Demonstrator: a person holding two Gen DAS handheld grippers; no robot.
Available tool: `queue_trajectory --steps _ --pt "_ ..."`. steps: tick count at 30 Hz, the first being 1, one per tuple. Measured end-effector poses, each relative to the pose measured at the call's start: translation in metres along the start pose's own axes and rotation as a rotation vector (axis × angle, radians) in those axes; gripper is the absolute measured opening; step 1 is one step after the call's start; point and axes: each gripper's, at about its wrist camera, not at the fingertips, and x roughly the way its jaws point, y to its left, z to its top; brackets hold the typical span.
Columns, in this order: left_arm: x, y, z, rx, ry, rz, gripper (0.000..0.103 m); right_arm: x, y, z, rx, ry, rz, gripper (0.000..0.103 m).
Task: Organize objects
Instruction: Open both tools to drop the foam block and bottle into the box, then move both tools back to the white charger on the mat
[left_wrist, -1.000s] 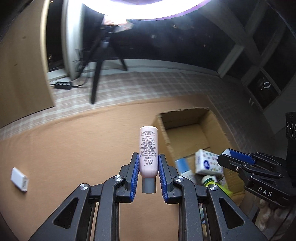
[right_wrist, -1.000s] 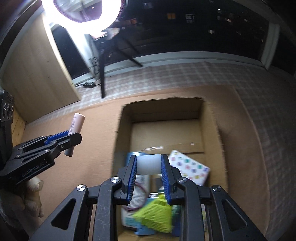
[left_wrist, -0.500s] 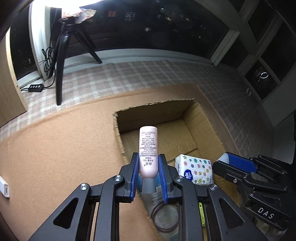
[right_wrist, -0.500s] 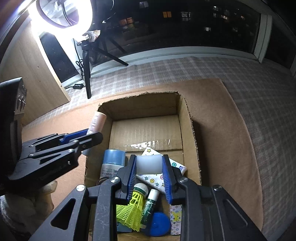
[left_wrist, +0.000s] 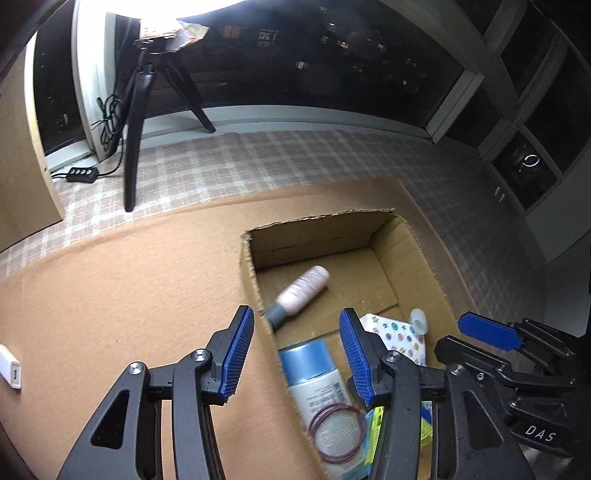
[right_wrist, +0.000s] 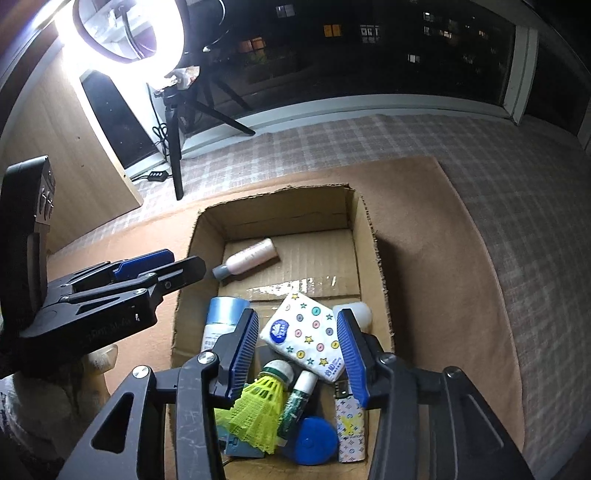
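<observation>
Your left tool (left_wrist: 297, 354) and right tool (right_wrist: 297, 352) are opening empty over the brown cardboard box (right_wrist: 364, 236), the pale pink plastic bottle (right_wrist: 249, 261) lying at its 11 o'clock, so fetch the next stray.

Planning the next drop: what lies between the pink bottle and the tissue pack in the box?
Only bare cardboard floor crossed by a tape strip, between pink bottle and tissue pack; right wrist view.

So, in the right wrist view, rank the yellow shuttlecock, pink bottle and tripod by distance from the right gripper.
1. Yellow shuttlecock: just below the opening right gripper, near end of box.
2. Pink bottle: lying at the box's far end.
3. Tripod: beyond the box, on the checked floor.
</observation>
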Motion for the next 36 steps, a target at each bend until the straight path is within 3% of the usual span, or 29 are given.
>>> queue_trajectory --steps 7,23,36 --pt "-0.029 0.024 -0.015 -0.011 -0.023 0.031 0.052 -0.006 0.028 -0.005 -0.037 -0.016 0.012 0.049" --pt "-0.134 0.094 -0.070 -0.014 -0.156 0.190 0.052 -0.018 0.118 -0.016 -0.105 -0.041 0.103 0.051" --pt "-0.178 0.169 -0.103 -0.104 -0.173 0.230 0.054 -0.011 0.208 -0.017 -0.219 -0.066 0.116 0.052"
